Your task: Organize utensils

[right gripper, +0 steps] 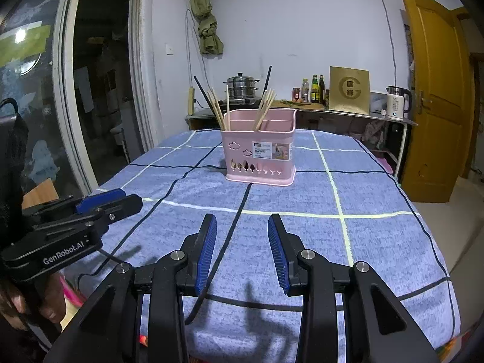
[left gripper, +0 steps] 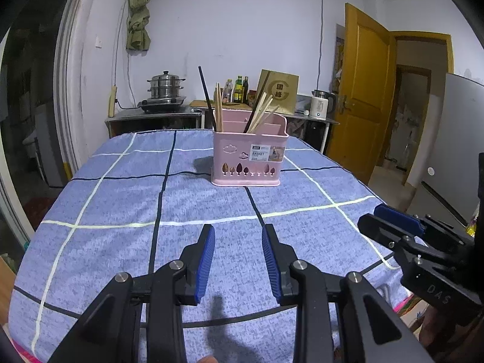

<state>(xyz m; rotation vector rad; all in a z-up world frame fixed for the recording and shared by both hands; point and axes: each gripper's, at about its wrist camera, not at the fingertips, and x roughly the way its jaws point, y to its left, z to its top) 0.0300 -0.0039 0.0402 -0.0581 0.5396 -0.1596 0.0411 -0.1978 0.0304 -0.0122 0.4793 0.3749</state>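
A pink utensil basket (left gripper: pixel 249 157) stands on the blue checked tablecloth (left gripper: pixel 121 211), far from both grippers; it also shows in the right wrist view (right gripper: pixel 259 157). Wooden chopsticks (left gripper: pixel 218 112) and black chopsticks (left gripper: pixel 206 96) stand upright in its compartments, and they also show in the right wrist view (right gripper: pixel 264 109). My left gripper (left gripper: pixel 238 233) is open and empty, low over the near part of the cloth. My right gripper (right gripper: pixel 242 224) is open and empty beside it; it shows at the right of the left wrist view (left gripper: pixel 370 216).
Behind the table a steel counter (left gripper: pixel 169 115) carries a steamer pot (left gripper: pixel 165 86), bottles (left gripper: pixel 239 89), a brown board (left gripper: pixel 278 90) and a white kettle (left gripper: pixel 322 106). A yellow door (left gripper: pixel 363 90) stands open at the right. A glass sliding door (right gripper: pixel 60 90) is at the left.
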